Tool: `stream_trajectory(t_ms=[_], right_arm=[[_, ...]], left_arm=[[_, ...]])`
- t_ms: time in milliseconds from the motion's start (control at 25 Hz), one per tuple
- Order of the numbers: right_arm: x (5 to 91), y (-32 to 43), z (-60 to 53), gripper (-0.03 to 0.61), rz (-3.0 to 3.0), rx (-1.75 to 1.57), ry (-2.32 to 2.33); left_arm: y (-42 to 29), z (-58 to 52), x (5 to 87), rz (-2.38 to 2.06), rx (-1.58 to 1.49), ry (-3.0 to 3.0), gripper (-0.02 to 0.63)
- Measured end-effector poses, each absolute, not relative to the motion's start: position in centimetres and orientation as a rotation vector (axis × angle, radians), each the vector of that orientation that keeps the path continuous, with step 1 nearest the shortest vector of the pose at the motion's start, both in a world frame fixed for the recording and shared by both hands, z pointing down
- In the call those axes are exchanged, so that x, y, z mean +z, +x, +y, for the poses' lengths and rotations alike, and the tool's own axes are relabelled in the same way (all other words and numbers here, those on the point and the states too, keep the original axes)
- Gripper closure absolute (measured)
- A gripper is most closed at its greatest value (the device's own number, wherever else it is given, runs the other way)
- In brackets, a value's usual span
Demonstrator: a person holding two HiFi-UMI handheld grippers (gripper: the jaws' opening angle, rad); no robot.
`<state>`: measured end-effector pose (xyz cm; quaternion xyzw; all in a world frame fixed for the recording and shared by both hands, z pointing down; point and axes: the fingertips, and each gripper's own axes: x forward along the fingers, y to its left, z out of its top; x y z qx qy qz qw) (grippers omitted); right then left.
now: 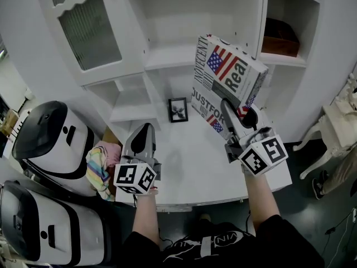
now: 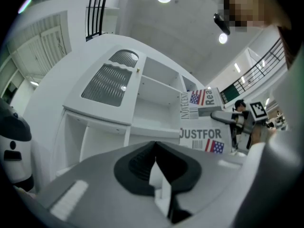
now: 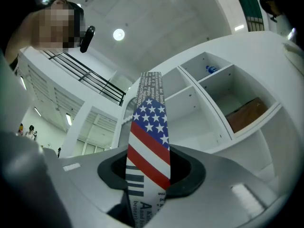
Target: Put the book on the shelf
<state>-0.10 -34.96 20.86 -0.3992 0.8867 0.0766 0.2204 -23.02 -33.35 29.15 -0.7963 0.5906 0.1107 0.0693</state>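
Nearest in: two forearms reaching out over the front edge of the white desk (image 1: 189, 172). On the left, the left gripper (image 1: 147, 128), jaws pressed together on nothing, hanging low above the desk front. Probably parked there to stay clear of a one-handed carry. Borne out by the left gripper view: grey jaw faces meeting at the tip, with no object between.

A little further out on the right, the right gripper (image 1: 232, 109), tilted upward and pinching the book (image 1: 226, 74) low down, with one dark finger lying across the stars-and-stripes cover. Seen along the jaws in the right gripper view as a flag-printed edge standing up out of the grip. Gripped low most likely to leave the top free to lead into an opening.

Book raised and tilted in front of the middle bay of the white cabinet (image 1: 134, 15), not yet resting on any board. A lower printed portion hanging beneath the grip; hard to tell whether one volume fallen open or something more.

Behind that, a small framed picture (image 1: 178, 109) standing at the back of the desk, left of the book. Beyond, the bare shelf board (image 1: 167, 57), the likely target. Farthest off, a brown box (image 1: 280, 41) in the right-hand compartment and a ribbed-glass door (image 1: 89, 29) up at the left.
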Motion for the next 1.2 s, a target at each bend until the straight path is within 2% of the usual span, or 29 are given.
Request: stream_trajectory(t_ms=[280,520,760,1040,1200], right_arm=[[13.6,-4.5,-39.4,0.420,2.428,0.291,-1.032],[13.3,-4.8,-39.6,0.420,2.371,0.303,-1.084],[8.5,-12.3,-43.4,0.419,2.425,0.278,-1.037],[8.1,-13.1,-43.4,0.419,2.352,0.320,-1.158],[7.6,-16.6,-46.6,0.419,2.335,0.317,-1.278]], left_arm=[[-24.9,-38.2,25.2,1.767,0.298,-2.380,0.614],[-23.2,-36.5,27.1,1.720,0.269,-2.351,0.614],[-28.5,-39.7,24.9,1.772,0.239,-2.362,0.614],[-28.5,-39.7,25.3,1.697,0.208,-2.382,0.614],[-31.3,-41.8,24.0,1.668,0.214,-2.415,0.614]])
